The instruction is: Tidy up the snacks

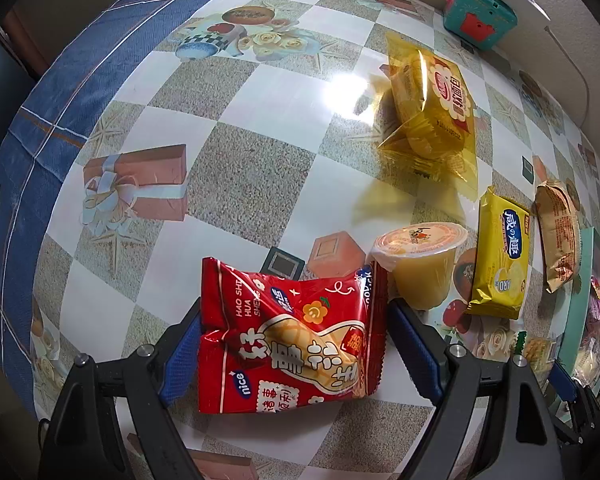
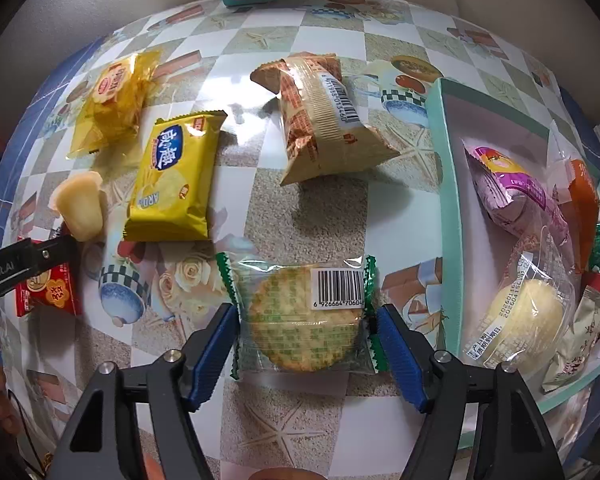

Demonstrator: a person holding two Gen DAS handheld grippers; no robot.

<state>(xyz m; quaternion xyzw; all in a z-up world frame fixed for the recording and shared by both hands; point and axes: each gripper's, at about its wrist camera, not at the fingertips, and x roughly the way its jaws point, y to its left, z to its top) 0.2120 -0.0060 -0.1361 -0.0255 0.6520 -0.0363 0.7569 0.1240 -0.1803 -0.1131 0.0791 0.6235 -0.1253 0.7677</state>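
Note:
My left gripper (image 1: 294,340) is open, its blue pads on either side of a red peanut snack packet (image 1: 292,340) lying on the table; the packet also shows in the right wrist view (image 2: 48,294). My right gripper (image 2: 306,340) is open around a clear packet with a round rice cracker (image 2: 304,320). A jelly cup (image 1: 420,264), a yellow cracker packet (image 1: 500,256), a yellow cake packet (image 1: 432,116) and a tan biscuit packet (image 2: 324,120) lie on the table. A teal box (image 2: 448,208) at the right holds several wrapped snacks.
A checked tablecloth (image 1: 260,152) with printed pictures covers the table, with a blue cloth edge (image 1: 60,88) at the left. A teal toy box (image 1: 480,12) stands at the back by the wall. The left gripper's arm (image 2: 20,268) shows at the left of the right wrist view.

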